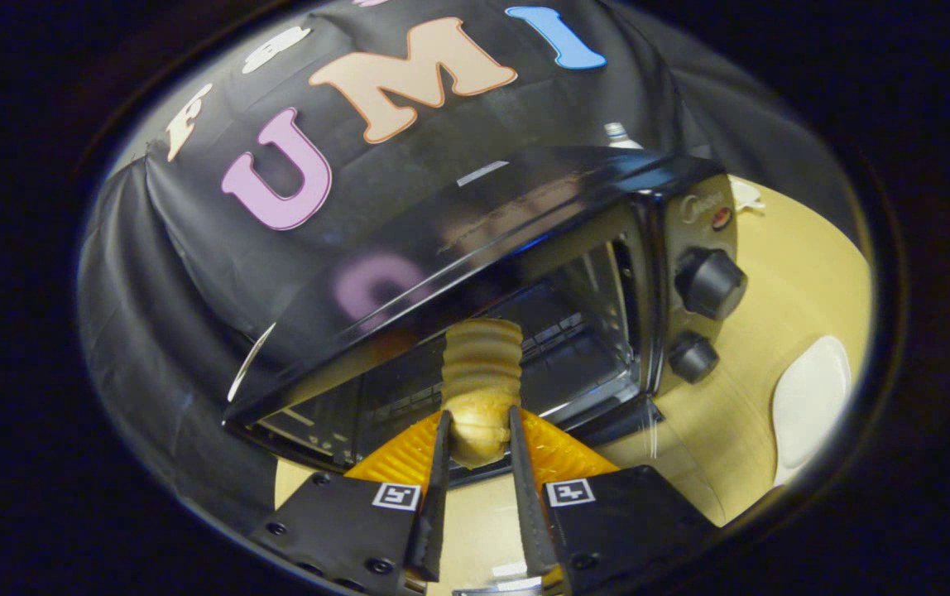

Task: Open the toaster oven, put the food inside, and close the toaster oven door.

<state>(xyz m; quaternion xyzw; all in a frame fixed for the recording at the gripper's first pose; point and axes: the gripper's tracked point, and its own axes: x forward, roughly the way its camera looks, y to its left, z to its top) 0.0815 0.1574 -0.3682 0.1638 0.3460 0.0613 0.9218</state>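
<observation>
My gripper (480, 430) clamped on pale ridged croissant-shaped bread roll (482, 377), both fingers pressing its near end; roll tip at mouth of black glossy toaster oven (475, 273), door apparently open; step: insertion; next: push deeper over rack, release, withdraw, shut door.

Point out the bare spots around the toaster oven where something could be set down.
Bare table lies right of the toaster oven, between its knobs and the white plate. The oven mouth is crowded: gripper holding the bread roll.
</observation>
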